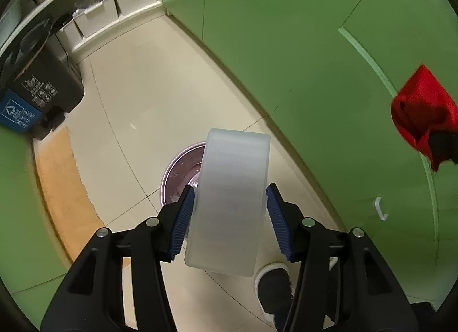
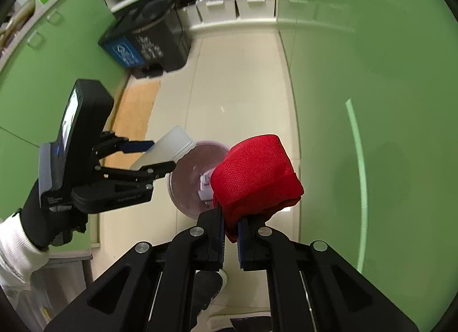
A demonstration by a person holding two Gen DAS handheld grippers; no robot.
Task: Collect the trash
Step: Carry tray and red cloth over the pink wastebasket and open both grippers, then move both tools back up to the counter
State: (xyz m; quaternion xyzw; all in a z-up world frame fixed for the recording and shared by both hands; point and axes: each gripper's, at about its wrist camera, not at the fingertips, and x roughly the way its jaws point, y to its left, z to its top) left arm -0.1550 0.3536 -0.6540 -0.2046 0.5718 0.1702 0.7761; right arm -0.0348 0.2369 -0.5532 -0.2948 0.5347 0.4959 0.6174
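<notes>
The left gripper [image 1: 229, 217] clamps a translucent plastic container [image 1: 229, 203] upright while the right gripper [image 2: 230, 226], nearly shut, pinches a red cloth [image 2: 254, 172], both directly above the round bin [image 2: 197, 180] on the floor.

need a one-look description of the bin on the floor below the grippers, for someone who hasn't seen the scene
Start at the pale tiled floor running between the green cabinets. Right under both grippers stands a small round bin with a purplish liner, some white scraps inside. Unlike the boxy black and blue bins by the far shelves, it is round, open-topped and low.
</notes>
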